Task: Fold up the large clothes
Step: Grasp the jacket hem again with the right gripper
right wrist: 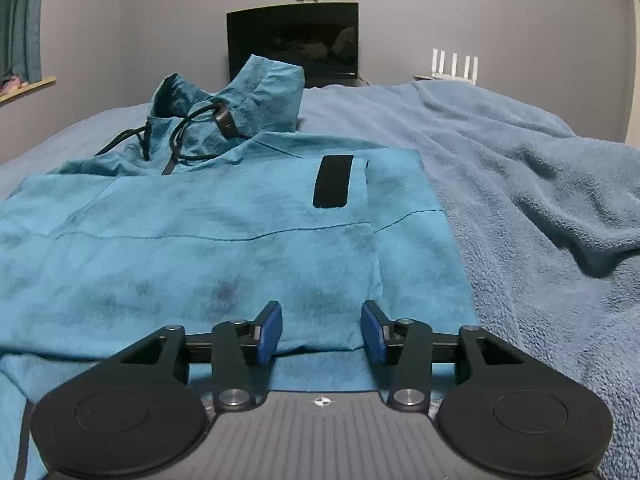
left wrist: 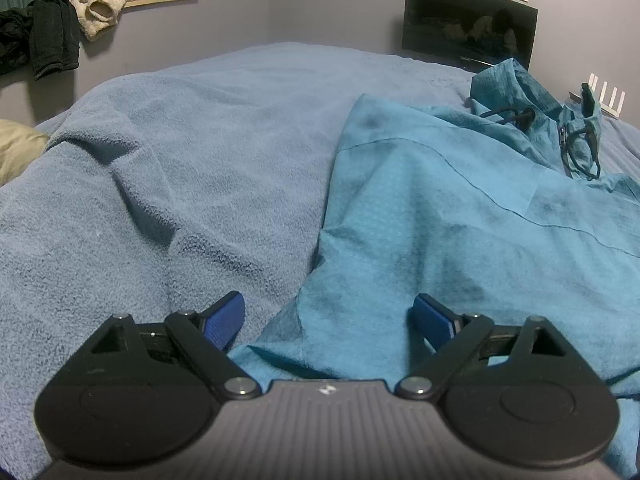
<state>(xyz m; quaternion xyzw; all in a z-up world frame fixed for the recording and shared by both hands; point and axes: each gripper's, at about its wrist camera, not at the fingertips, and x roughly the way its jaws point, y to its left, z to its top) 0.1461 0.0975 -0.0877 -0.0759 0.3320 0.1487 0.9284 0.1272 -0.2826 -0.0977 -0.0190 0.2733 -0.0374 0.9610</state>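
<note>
A teal hooded jacket [left wrist: 460,216] lies spread on a blue fleece blanket [left wrist: 200,140], its hood and black drawstrings [left wrist: 516,114] at the far end. My left gripper [left wrist: 329,312] is open over the jacket's near left hem, holding nothing. In the right wrist view the jacket [right wrist: 200,240] shows a black strap patch [right wrist: 333,181] on a folded-in sleeve. My right gripper [right wrist: 322,322] is open just above the jacket's near edge, empty.
The blanket [right wrist: 540,220] is rumpled to the right. A dark monitor [right wrist: 294,40] and a white router [right wrist: 454,65] stand by the far wall. Clothes [left wrist: 56,32] hang at the far left under a window shelf. A beige pillow [left wrist: 18,148] lies left.
</note>
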